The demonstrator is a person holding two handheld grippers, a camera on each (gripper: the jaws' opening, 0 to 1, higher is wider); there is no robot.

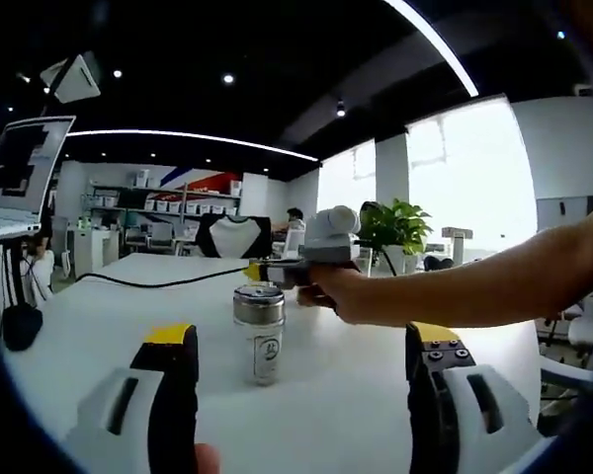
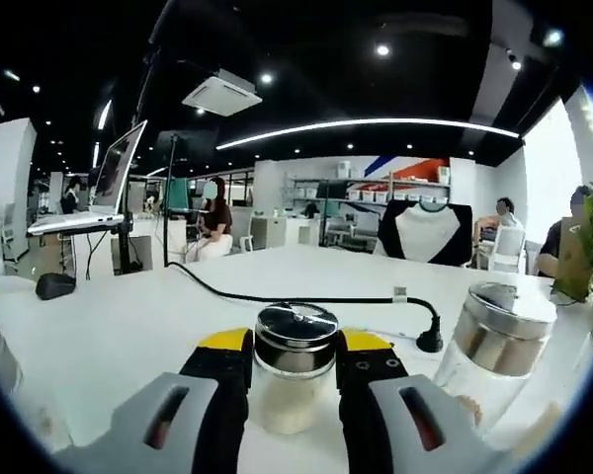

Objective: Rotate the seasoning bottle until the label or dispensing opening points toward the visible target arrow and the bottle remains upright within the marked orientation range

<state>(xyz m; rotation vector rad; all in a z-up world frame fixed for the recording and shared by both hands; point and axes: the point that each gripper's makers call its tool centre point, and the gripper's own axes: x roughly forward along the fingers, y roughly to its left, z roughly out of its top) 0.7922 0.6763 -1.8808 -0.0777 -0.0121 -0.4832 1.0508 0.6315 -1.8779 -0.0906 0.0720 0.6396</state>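
A: Right gripper [image 2: 293, 363] closed around the seasoning bottle [image 2: 294, 380], yellow-tipped jaws pressing the glass body on either side, just below the metal cap [image 2: 295, 338]. Standing upright on the white table [image 2: 128, 326].

B: And the left gripper [image 1: 303, 346]?

A: Jaws wide apart, holding nothing, well back from the bottle, which sits ahead and between them.

B: Handling?

A: Probably light, rigid, smooth glass, so likely slippery and breakable. Best held low on the body, as here, not by the cap.

B: Anything unclear?

A: No target arrow or range marks found. Dispensing opening unreadable. Second shaker [image 2: 489, 341] just right of the right gripper, cut off below. Black cable [image 2: 306, 299] beyond.
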